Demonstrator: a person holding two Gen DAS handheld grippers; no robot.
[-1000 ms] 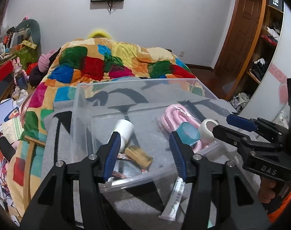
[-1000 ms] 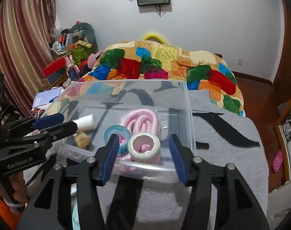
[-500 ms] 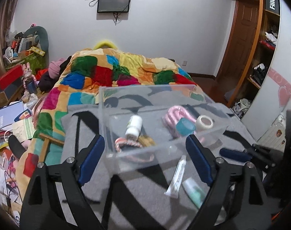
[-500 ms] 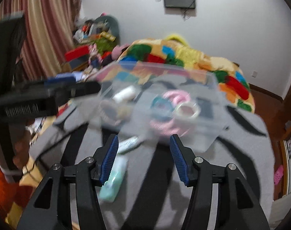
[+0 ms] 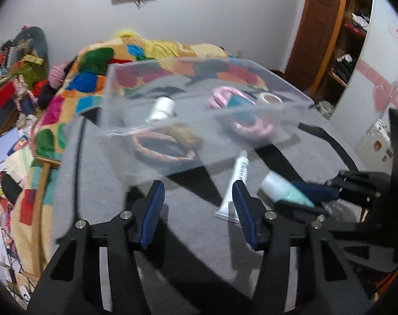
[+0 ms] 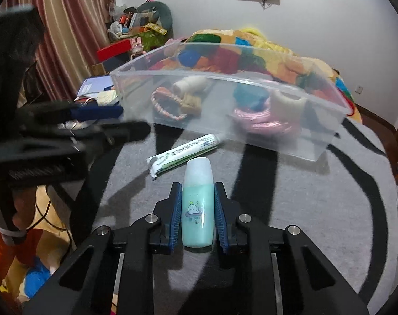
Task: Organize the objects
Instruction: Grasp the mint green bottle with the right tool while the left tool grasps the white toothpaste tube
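A clear plastic bin (image 6: 251,80) (image 5: 199,65) stands on the grey and black blanket (image 6: 317,210). In it lie a pink rope coil (image 6: 261,124), a tape roll (image 6: 288,106), a teal item, a white bottle (image 5: 162,107), a braided ring (image 6: 167,105) and a tan piece. A white tube (image 6: 183,155) (image 5: 237,181) lies in front of the bin. My right gripper (image 6: 197,199) is shut on a mint green bottle (image 6: 198,210) lying on the blanket. My left gripper (image 5: 196,204) is open and empty, just left of the tube.
A bed with a patchwork quilt (image 5: 136,57) lies behind the bin. Clutter and a striped curtain (image 6: 67,26) are at the left. A wooden door and shelves (image 5: 338,39) are at the right.
Both grippers pulled back from the bin and dropped low. My right gripper closed on the mint green bottle. My left gripper narrowed somewhat but stays open.
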